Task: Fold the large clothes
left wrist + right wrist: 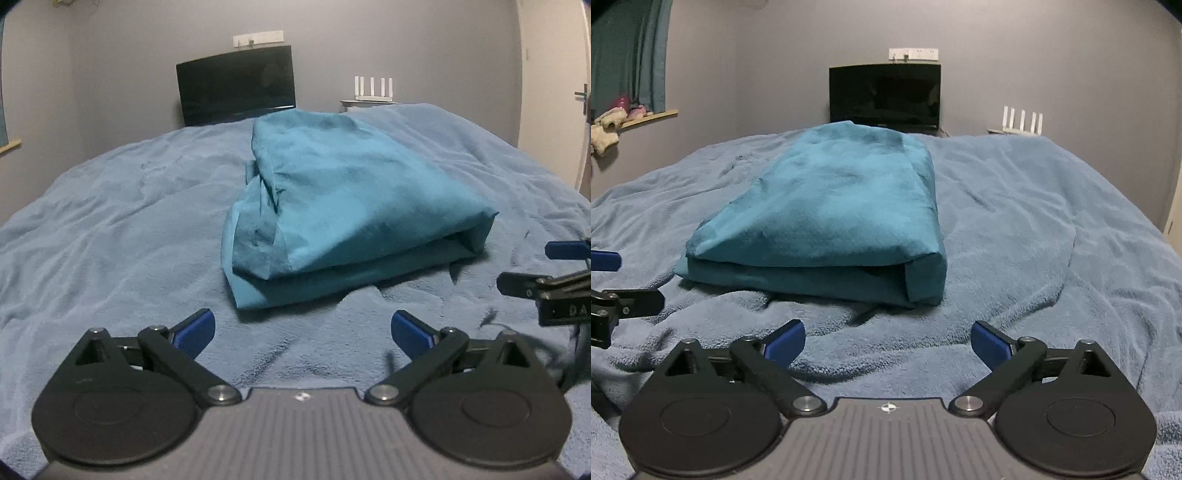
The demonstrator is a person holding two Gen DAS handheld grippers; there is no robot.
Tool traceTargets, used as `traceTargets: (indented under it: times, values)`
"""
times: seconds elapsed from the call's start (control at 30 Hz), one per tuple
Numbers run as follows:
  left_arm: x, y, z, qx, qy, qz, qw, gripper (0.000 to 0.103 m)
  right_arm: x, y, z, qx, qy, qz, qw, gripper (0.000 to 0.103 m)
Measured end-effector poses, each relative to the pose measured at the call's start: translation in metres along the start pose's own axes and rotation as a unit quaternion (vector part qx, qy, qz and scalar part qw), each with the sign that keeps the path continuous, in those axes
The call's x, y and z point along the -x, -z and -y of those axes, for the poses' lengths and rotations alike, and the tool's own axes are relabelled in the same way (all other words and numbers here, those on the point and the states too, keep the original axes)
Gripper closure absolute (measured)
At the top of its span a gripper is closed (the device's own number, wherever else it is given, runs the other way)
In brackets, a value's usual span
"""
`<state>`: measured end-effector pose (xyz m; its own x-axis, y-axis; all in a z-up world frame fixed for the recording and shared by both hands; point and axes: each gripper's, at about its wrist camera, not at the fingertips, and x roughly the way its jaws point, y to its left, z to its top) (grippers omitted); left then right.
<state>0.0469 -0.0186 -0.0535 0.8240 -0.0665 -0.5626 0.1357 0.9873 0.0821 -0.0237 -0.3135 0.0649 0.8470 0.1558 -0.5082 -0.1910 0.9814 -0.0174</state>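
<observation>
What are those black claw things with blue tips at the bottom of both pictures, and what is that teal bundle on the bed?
They are two hand-held grippers, one per hand of a person; no robot arm is involved. Each picture comes from a camera mounted on one tool, looking forward along its fingers. The left gripper and right gripper both have their jaws wide open and hold nothing. Ahead of them a folded teal garment lies on the blue blanket of the bed, touched by neither gripper.
</observation>
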Motion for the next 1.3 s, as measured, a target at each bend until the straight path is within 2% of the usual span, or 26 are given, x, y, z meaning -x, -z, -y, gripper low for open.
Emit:
traceTargets:
  times: [0.1,0.2,0.37,1.3]
  values:
    - [-0.009,0.002,-0.002,0.008,-0.023,-0.020,0.9995,0.001,-0.004,0.000,-0.002,0.008,0.002,-0.002,1.000,0.003]
    - [-0.016,0.004,0.001,-0.002,-0.021,-0.034,0.9992,0.001,-0.005,0.000,-0.005,0.016,0.001,-0.002,1.000,0.002]
    - [-0.014,0.006,0.008,-0.023,-0.019,-0.030,0.9991,0.001,-0.008,-0.001,-0.005,0.022,-0.001,-0.007,1.000,0.002]
    - [-0.017,0.005,0.003,-0.010,-0.010,-0.036,0.9993,0.001,-0.011,0.000,-0.006,0.031,0.003,-0.011,0.999,0.001]
